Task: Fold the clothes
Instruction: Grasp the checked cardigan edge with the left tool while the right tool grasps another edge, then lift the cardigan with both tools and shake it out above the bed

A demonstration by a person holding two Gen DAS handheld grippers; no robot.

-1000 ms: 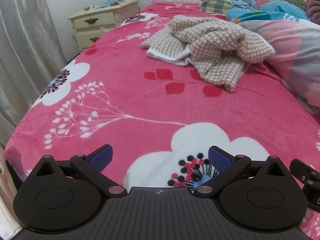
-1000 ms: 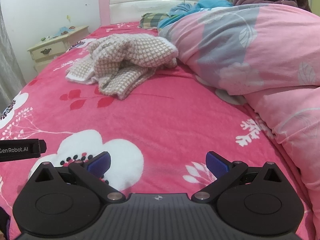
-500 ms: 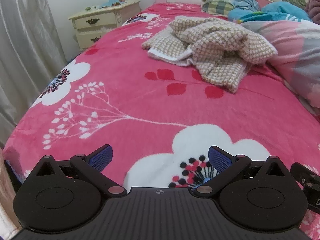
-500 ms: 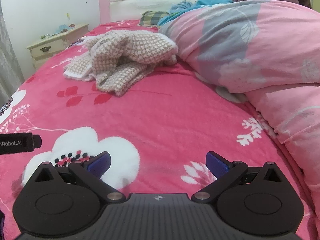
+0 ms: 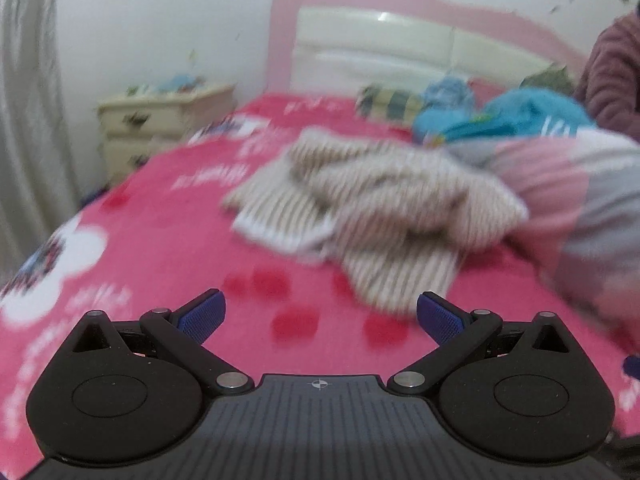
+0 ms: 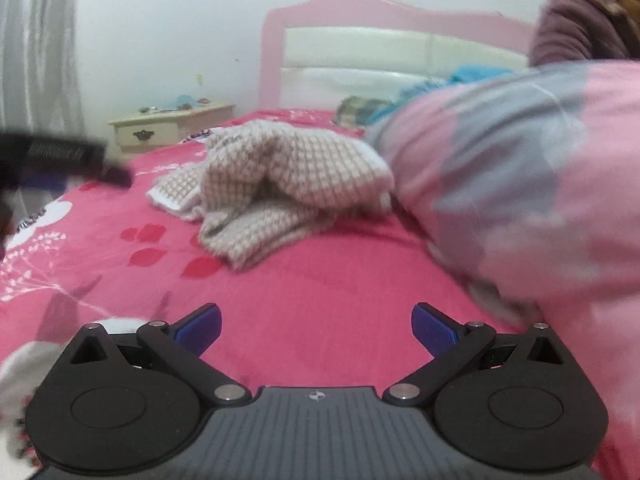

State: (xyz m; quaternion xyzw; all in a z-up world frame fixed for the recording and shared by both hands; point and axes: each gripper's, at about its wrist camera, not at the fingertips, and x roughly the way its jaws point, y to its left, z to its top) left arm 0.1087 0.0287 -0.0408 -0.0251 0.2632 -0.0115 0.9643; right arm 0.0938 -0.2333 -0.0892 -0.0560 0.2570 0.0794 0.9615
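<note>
A white wall (image 6: 168,40) stands behind a bed with a pink headboard (image 6: 360,6) that frames a cream padded panel (image 6: 360,50). A few small marks or stickers dot the wall, too blurred to read. To the left of the bed, against the wall, is a cream nightstand (image 6: 160,130) with a dark drawer handle and small items on top that cannot be made out. A pale grey curtain (image 5: 28,100) hangs at the far left edge. The bed is covered by a bright pink blanket (image 6: 340,280) printed with white flowers and red leaves. The light is soft and even.
</note>
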